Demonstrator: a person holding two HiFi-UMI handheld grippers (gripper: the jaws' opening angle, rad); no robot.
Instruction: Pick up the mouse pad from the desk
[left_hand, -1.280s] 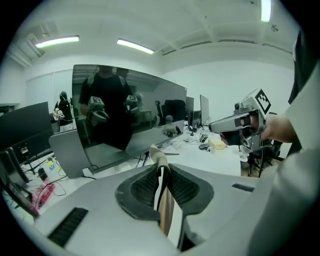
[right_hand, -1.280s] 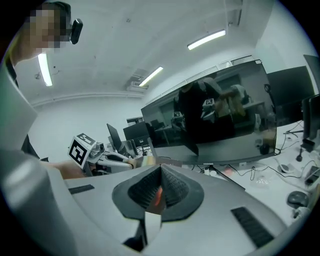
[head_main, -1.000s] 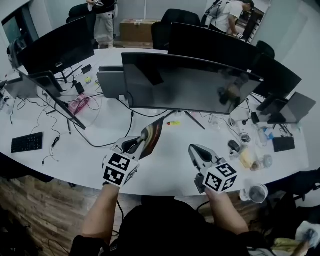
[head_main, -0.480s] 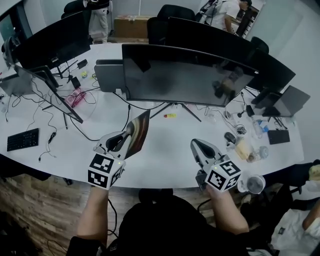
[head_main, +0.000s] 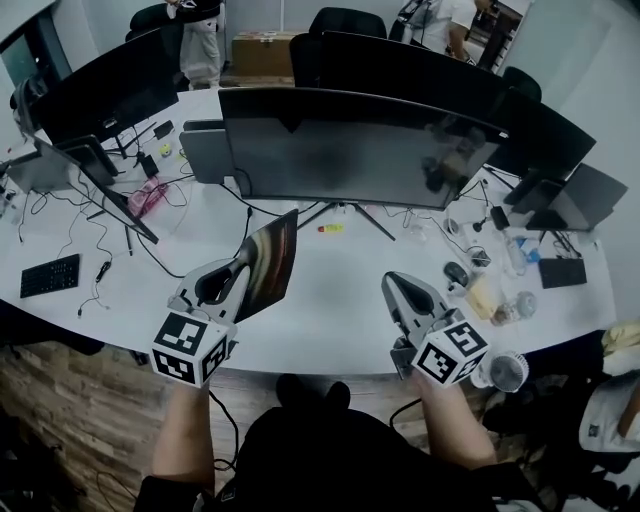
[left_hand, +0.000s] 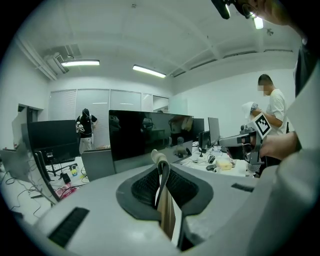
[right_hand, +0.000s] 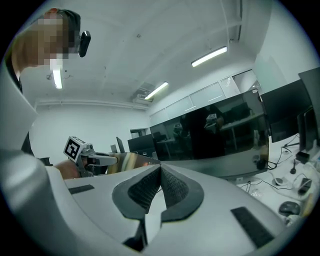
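Note:
The mouse pad (head_main: 272, 262), dark with a brown and orange swirl print, hangs tilted almost on edge above the white desk (head_main: 330, 320). My left gripper (head_main: 243, 264) is shut on its near edge. In the left gripper view the pad's thin edge (left_hand: 164, 202) stands pinched between the pads of that gripper (left_hand: 161, 169). My right gripper (head_main: 392, 284) hovers over the desk's front right, apart from the pad, shut with nothing between its pads. In the right gripper view its jaws (right_hand: 160, 171) meet at the tip, and the pad (right_hand: 131, 160) shows far left.
A wide curved monitor (head_main: 360, 150) stands just behind the pad, its stand legs (head_main: 345, 215) spread on the desk. A keyboard (head_main: 50, 277) and cables lie at left. A mouse (head_main: 455, 272), snacks and a cup (head_main: 507, 370) sit at right. People stand at the room's back.
Both grippers have risen. The left one has drawn toward the lower left, carrying the mouse pad up off the desk and tipping it more upright.

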